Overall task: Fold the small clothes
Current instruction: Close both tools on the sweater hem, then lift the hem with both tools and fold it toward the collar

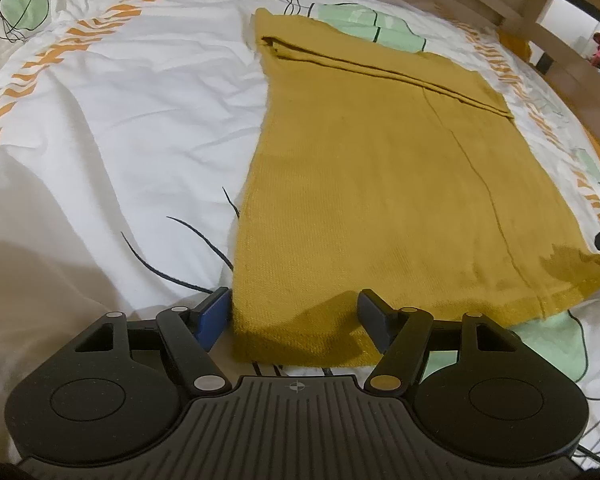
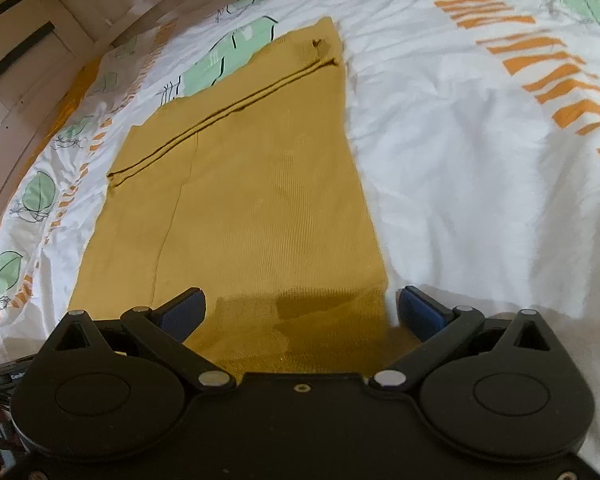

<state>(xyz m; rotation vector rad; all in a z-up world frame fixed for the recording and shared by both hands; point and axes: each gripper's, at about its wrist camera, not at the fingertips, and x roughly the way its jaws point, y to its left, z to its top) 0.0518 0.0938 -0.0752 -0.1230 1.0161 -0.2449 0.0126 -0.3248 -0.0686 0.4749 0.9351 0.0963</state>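
Flat on the white quilted bed cover with green leaf and orange stripe print [image 1: 112, 128] lies the mustard-yellow knitted garment [image 1: 372, 184], folded into a long rectangle. In the left wrist view its long axis runs from the lower centre of the frame up toward the upper centre, leaning slightly left; in the right wrist view [image 2: 260, 208] it climbs from the bottom centre toward the upper centre. A double hem line crosses its far part on a slant, and a thin seam runs lengthwise down the cloth.

The left tongs [image 1: 296, 318] stand spread wide at the bottom of their frame, with the garment's near left corner between the fingers and no pad pressing on it; the blue pad sits just beside the cloth's left edge. The right tongs [image 2: 300, 312] are likewise spread apart over the near edge, straddling the garment's lower right corner without pinching it.

Left of the garment in the left wrist view, the cover is bare and rumpled right across to the frame's edge. In the right wrist view the same bare stretch fills the right half. A pale wooden bed frame [image 1: 556, 8] borders the far side, upper right.
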